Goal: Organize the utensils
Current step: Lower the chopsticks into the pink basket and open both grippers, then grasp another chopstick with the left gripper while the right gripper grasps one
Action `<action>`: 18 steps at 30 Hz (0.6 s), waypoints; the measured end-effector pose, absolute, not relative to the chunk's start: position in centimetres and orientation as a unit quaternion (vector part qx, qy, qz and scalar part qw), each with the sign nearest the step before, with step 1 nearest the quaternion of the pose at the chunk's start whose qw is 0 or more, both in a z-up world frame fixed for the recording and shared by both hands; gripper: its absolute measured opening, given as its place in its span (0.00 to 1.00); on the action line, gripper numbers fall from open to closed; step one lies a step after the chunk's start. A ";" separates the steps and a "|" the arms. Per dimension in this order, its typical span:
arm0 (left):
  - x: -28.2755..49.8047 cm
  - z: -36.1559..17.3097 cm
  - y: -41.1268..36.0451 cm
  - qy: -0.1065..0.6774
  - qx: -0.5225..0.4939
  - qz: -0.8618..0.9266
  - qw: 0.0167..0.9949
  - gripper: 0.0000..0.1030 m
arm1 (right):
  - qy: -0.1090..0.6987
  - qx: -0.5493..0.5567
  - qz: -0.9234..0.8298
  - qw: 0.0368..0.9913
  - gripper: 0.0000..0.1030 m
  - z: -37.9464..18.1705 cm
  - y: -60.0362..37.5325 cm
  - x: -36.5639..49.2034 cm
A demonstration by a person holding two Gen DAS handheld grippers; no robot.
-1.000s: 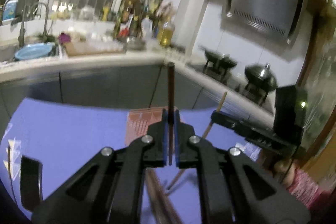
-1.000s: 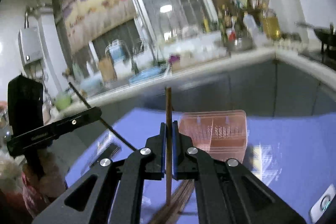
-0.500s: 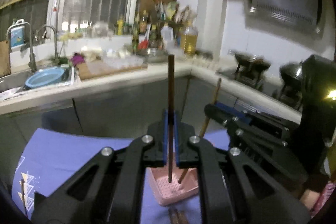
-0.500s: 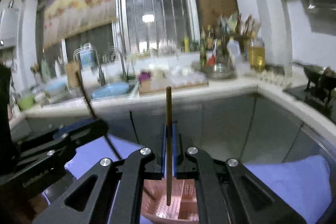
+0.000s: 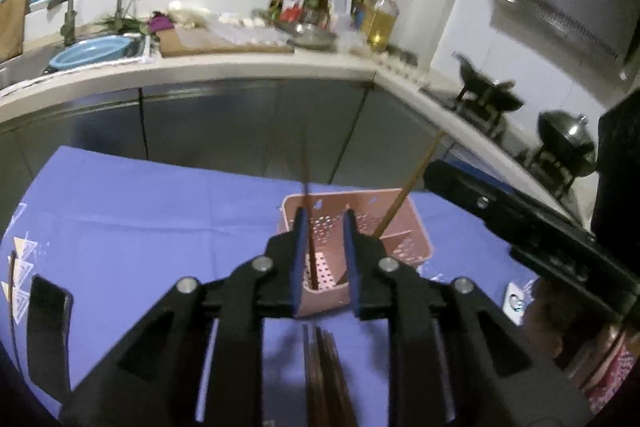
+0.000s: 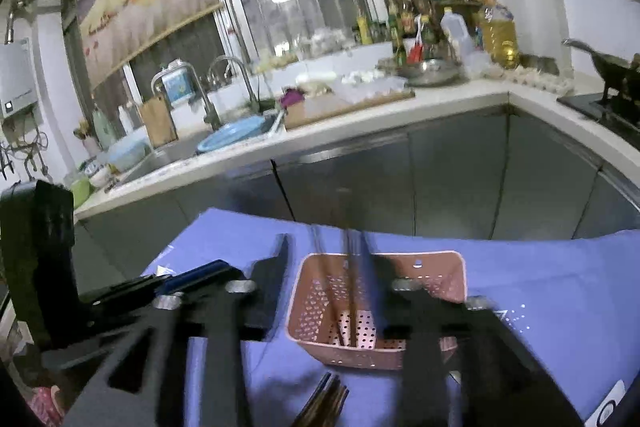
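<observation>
A pink perforated utensil basket (image 5: 394, 231) (image 6: 448, 271) stands on the blue cloth. My left gripper (image 5: 324, 227) is open just above its near compartment. A dark chopstick (image 5: 310, 259) stands upright in the basket beside the left finger, blurred and free. A lighter chopstick (image 5: 404, 195) leans in the basket at the right. My right gripper (image 6: 332, 259) is open and motion-blurred over the basket, with dark chopsticks (image 6: 352, 287) standing in it between the fingers. A bundle of dark chopsticks (image 5: 326, 379) (image 6: 324, 403) lies on the cloth in front of the basket.
The table has a blue cloth (image 5: 140, 219). A phone (image 5: 48, 331) lies at its left edge. Behind is a kitchen counter (image 5: 240, 71) with sink, bottles and woks on a stove (image 5: 560, 143). The right gripper's body (image 5: 540, 239) fills the right side of the left wrist view.
Both grippers have opened and let go of their chopsticks, which now stand in the pink basket. Both grippers have tilted down toward the basket.
</observation>
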State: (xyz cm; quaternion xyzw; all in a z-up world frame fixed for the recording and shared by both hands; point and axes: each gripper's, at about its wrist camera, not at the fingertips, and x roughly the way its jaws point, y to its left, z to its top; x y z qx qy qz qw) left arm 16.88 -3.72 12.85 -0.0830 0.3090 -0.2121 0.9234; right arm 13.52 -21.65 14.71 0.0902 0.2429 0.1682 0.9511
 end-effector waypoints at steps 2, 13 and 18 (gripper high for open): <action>14.8 13.0 -2.9 0.298 -0.084 -0.223 0.924 0.18 | 0.214 0.094 0.170 0.957 0.69 15.0 -22.0 11.4; 6.9 1.3 -0.9 0.398 -0.034 -0.256 0.880 0.18 | 0.363 0.120 0.147 0.912 0.24 1.0 -20.8 2.6; 5.2 -2.6 -2.3 0.438 -0.025 -0.281 0.853 0.18 | 0.426 0.104 0.143 0.887 0.21 -4.4 -18.5 0.6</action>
